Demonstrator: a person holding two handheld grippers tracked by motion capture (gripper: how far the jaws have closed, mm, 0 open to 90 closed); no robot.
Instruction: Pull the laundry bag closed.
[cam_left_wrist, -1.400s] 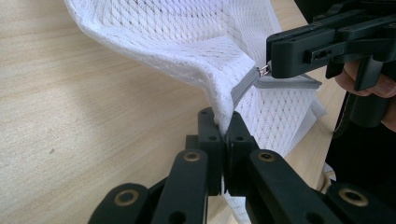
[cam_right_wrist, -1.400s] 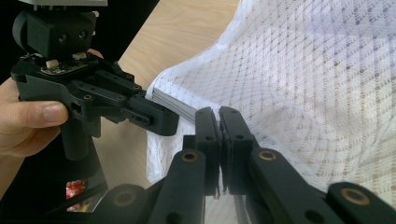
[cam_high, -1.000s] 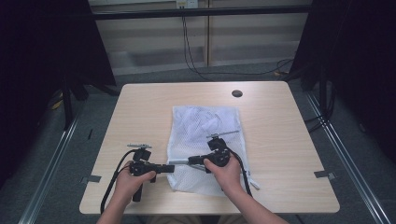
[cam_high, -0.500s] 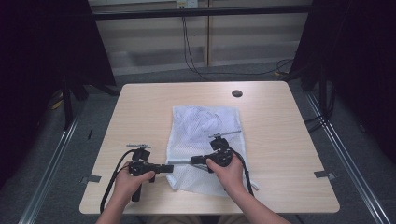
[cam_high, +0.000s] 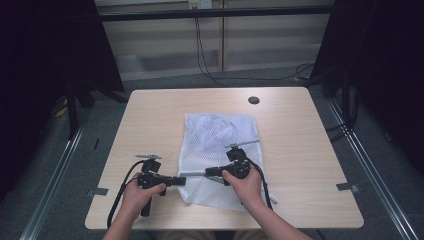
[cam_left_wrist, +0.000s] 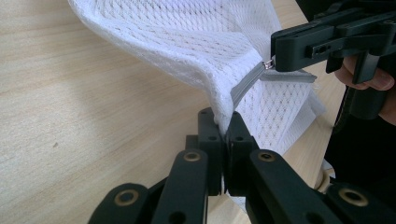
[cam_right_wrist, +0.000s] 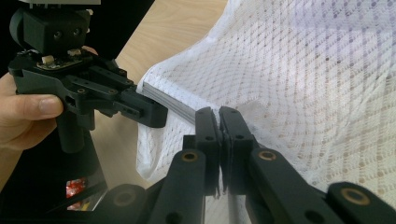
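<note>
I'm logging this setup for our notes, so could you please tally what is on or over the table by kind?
White mesh zip bag: 1
Black handheld grippers: 2, the left gripper and the right gripper, each shut on the mesh bag's grey zipper edge
Dark round disc on the table's far side: 1
Total: 4

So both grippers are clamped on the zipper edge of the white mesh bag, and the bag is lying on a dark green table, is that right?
Nearly. The left gripper and the right gripper are both shut on the grey zipper edge of the white mesh laundry bag, but the table is light wood, not dark green. The high view shows this.
</note>
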